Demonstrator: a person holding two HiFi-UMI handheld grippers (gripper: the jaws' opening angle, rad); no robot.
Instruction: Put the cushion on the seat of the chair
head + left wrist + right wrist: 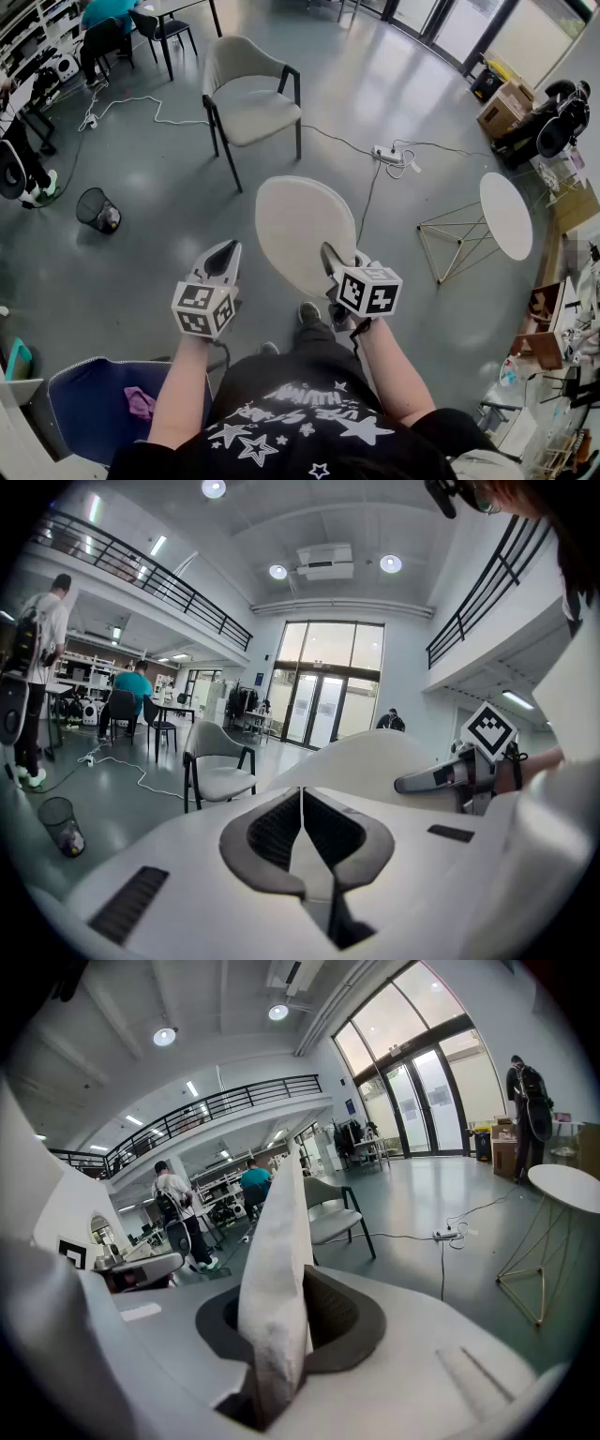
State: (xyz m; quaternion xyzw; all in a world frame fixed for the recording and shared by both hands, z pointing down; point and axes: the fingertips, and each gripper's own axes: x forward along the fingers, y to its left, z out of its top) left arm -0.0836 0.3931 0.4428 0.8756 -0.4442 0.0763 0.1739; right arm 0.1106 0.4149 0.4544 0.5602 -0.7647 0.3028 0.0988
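The pale grey armchair [248, 98] stands on the floor some way ahead, its seat bare. A round off-white cushion [305, 230] hangs in the air between me and the chair. My right gripper [330, 255] is shut on the cushion's near right edge. In the right gripper view the cushion [277, 1269] rises edge-on from between the dark pads [347, 1321], with the chair [333, 1213] behind it. My left gripper [223, 258] is to the left of the cushion, shut and holding nothing. Its pads [328, 832] meet, and the chair [217, 766] and the cushion [375, 761] lie beyond them.
A black wire waste bin [97, 209] stands left of the chair. A power strip with cables [389, 153] lies on the floor to the right. A round white side table [506, 214] and a wire frame [450, 246] are further right. People sit at desks at the far left.
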